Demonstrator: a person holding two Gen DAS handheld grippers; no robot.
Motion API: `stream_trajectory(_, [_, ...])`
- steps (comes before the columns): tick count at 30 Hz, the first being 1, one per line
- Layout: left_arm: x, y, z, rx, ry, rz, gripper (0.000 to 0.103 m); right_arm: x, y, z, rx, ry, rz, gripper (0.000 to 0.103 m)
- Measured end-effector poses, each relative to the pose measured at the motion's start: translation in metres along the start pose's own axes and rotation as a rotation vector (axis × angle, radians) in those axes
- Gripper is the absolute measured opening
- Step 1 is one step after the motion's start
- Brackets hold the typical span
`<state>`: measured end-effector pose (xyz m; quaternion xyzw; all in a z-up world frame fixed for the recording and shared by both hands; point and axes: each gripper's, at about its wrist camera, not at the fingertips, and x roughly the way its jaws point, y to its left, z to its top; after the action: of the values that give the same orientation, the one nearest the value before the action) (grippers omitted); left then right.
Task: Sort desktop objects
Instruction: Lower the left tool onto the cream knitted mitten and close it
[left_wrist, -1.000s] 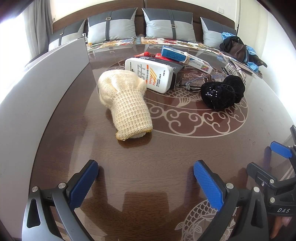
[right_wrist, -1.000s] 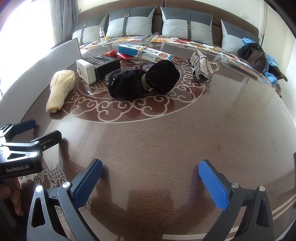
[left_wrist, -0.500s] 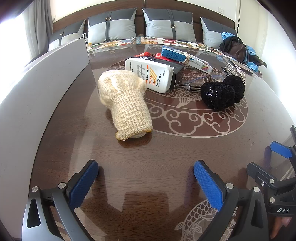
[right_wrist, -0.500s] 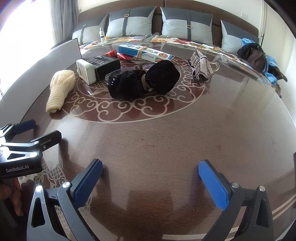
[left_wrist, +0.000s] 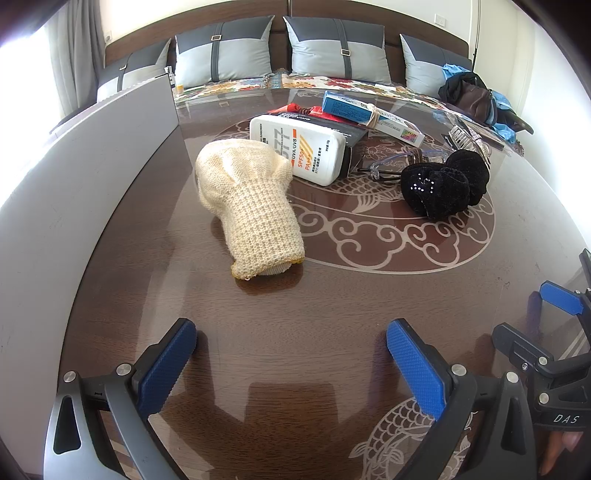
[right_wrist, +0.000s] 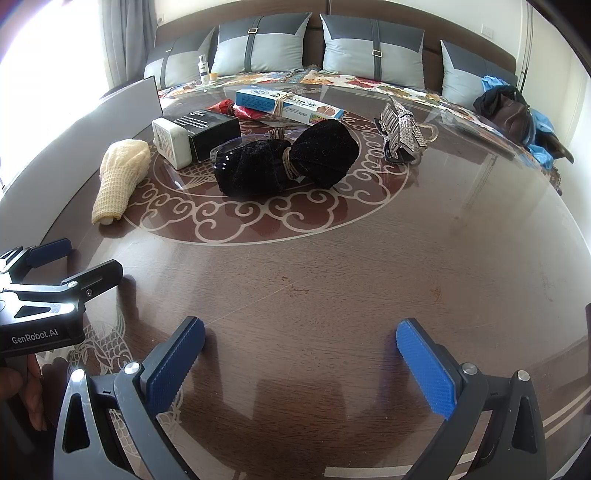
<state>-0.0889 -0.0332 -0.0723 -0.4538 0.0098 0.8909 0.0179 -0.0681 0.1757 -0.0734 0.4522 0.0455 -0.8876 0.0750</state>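
A cream knitted glove (left_wrist: 247, 206) (right_wrist: 120, 177) lies on the dark glass-topped table (left_wrist: 295, 332), just ahead of my left gripper (left_wrist: 288, 358), which is open and empty. Behind the glove sit a white sunscreen bottle (left_wrist: 303, 151) (right_wrist: 171, 142), a black box (right_wrist: 212, 129), a blue-and-white carton (left_wrist: 369, 114) (right_wrist: 288, 105) and a red packet (right_wrist: 236, 109). A black velvet bundle (left_wrist: 443, 184) (right_wrist: 284, 162) rests on clear glasses (left_wrist: 388, 166). A rhinestone hair clip (right_wrist: 400, 129) lies to the right. My right gripper (right_wrist: 299, 362) is open over bare table.
A tall grey panel (left_wrist: 85, 177) runs along the table's left side. Beyond the table is a sofa with grey cushions (right_wrist: 373, 51) and a dark bag (right_wrist: 509, 110) at the right. A hand (right_wrist: 22, 387) holds the left gripper's handle.
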Motion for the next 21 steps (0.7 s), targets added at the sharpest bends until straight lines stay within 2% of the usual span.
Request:
stream_trajectory(6, [-0.001,0.0,-0.001,0.005,0.001,-0.008,0.103,0.0,0.0,0.0,0.0,0.0,0.001,0.103])
stream_trajectory(9, [-0.003,0.003,-0.001,0.031,0.026,-0.028,0.103,0.0,0.0,0.0,0.0,0.0,0.0,0.103])
stream_trajectory(12, [-0.006,0.015,0.001,-0.024,0.034,-0.029,0.103,0.0,0.0,0.0,0.0,0.0,0.0,0.103])
stream_trajectory(15, [-0.008,0.022,0.019,-0.058,0.002,-0.052,0.103,0.0,0.0,0.0,0.0,0.0,0.0,0.103])
stream_trajectory(18, [0.004,0.02,0.048,-0.037,0.02,0.007,0.103,0.0,0.0,0.0,0.0,0.0,0.0,0.103])
stream_trajectory(21, [0.025,0.023,0.072,-0.06,0.055,0.045,0.103,0.0,0.0,0.0,0.0,0.0,-0.001,0.103])
